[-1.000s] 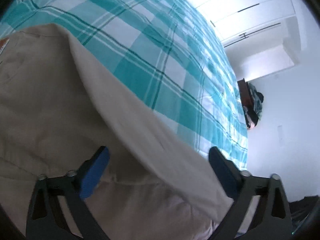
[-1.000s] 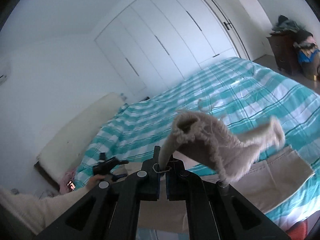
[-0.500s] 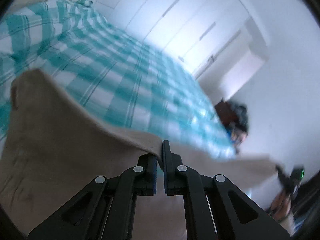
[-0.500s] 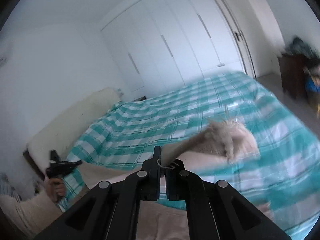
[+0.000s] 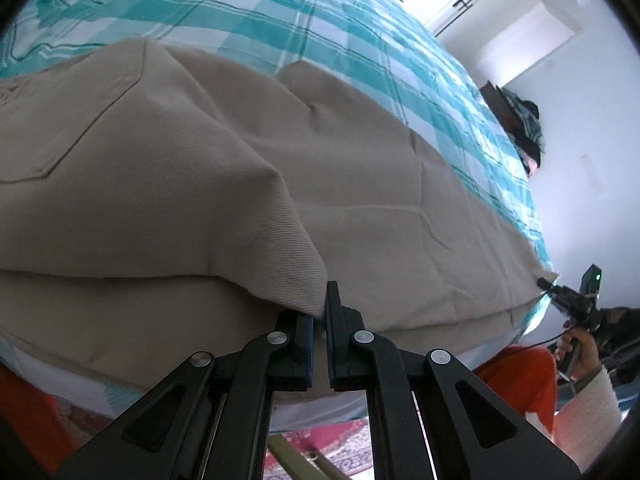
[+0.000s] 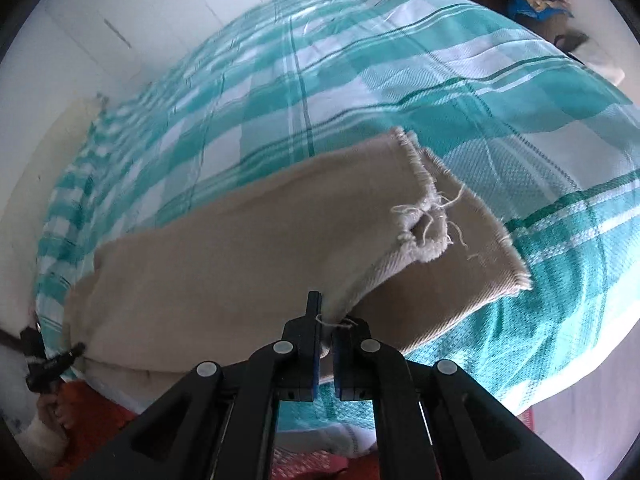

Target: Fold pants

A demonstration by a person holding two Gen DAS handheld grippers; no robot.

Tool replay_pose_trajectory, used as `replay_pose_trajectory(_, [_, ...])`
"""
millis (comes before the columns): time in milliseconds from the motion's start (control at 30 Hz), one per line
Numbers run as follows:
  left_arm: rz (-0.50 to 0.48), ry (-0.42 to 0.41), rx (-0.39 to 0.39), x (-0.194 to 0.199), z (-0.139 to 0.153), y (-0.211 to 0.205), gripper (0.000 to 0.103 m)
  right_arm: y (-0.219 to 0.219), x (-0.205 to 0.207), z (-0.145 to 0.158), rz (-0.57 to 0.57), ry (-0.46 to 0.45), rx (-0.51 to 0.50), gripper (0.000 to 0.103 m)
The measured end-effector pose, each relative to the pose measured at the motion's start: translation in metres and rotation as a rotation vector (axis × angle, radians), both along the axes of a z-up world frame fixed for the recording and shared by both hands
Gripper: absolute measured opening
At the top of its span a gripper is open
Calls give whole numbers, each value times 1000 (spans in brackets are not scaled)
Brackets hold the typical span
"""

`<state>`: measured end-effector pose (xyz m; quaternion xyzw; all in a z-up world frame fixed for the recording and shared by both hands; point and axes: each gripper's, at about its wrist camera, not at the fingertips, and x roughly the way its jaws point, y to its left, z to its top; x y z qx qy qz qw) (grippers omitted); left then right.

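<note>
both pairs of black fingers are pinched on cloth. the left gripper (image 5: 320, 312) is clamped tight on a folded corner of the beige twill pants (image 5: 248, 184), at the near edge of the bed. the right gripper (image 6: 326, 330) has a fold of the pants' leg (image 6: 240, 248) between its pads (image 6: 315, 344); its jaws have just been easing apart a little, a narrow gap showing, with the cloth and a loose white thread there.

the pants lie on the teal and white checked bedspread (image 6: 360, 92), along its near side. one layer is doubled over another. in the left wrist view a stitched patch pocket (image 5: 80, 120) shows at the left, and the cloth runs lengthwise to the right toward the other hand's gripper. in the right wrist view the frayed raw hems (image 6: 424, 216) point right, slightly lifted, one leg stacked on the other, and the long axis runs left to right across the bed.

beyond, white wardrobe doors (image 6: 208, 4) stand blurred.
</note>
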<state>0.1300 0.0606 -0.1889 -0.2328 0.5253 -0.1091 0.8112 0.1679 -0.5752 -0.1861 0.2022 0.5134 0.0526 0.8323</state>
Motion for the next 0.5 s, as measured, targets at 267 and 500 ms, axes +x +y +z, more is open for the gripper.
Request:
replay_pose_trajectory(267, [39, -75, -57, 0, 23, 12, 1, -36, -8, 2, -188, -35, 130, 4])
replay_pose_trajectory(500, [-32, -83, -27, -21, 37, -3, 1, -46, -4, 31, -195, -54, 35, 3])
